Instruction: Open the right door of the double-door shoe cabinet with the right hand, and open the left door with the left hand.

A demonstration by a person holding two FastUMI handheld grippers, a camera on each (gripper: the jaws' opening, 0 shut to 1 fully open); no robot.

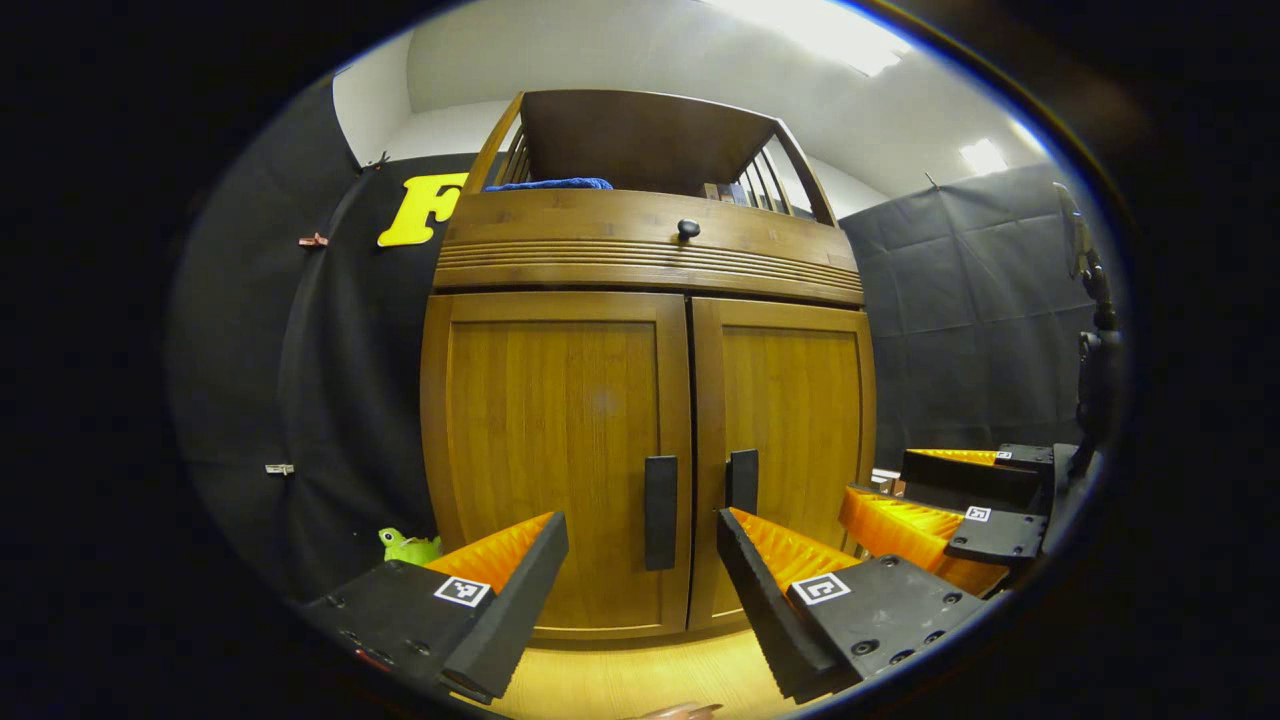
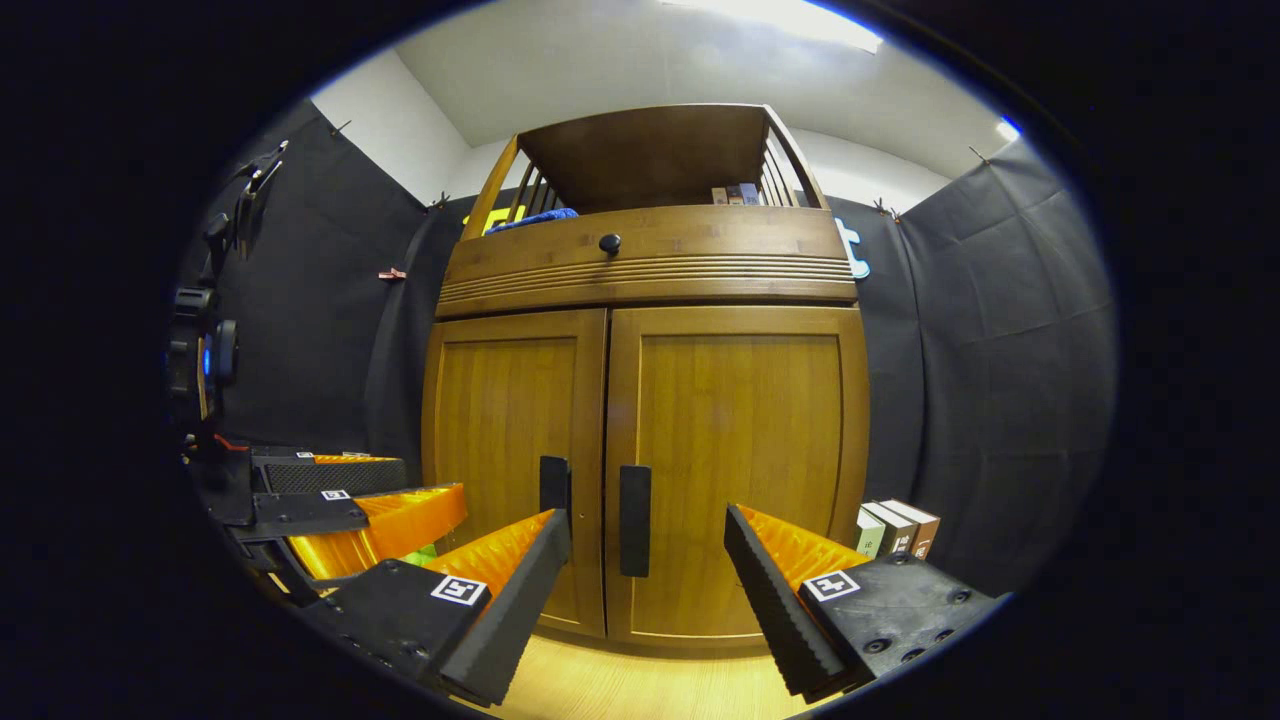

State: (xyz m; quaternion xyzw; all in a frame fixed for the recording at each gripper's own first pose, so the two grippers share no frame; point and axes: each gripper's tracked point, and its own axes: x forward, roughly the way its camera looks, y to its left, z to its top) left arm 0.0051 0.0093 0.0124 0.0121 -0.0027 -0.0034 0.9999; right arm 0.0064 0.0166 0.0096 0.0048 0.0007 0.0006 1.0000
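cabinet: wooden double-door shoe cabinet (image 1: 650, 400) straight ahead, standing on a pale wood floor (image 1: 640, 680), both doors shut
left door: left door (image 1: 555, 450) closed, dark vertical handle (image 1: 660, 512) at its inner edge
right door: right door (image 2: 735, 470) closed, dark handle (image 2: 634, 520) by the centre seam
left gripper: left gripper (image 1: 640, 560) in front of the doors, fingers apart, nothing between them, left handle framed in the gap, not touching
right gripper: right gripper (image 2: 645, 560) facing the right door, fingers wide apart, empty, short of the handle
drawer: band above the doors with a round dark knob (image 1: 688, 229)
top shelf: blue cloth (image 1: 550, 184) on the left side
floor, left of cabinet: green toy (image 1: 408, 546)
floor, right of cabinet: books (image 2: 895, 528) upright beside the cabinet
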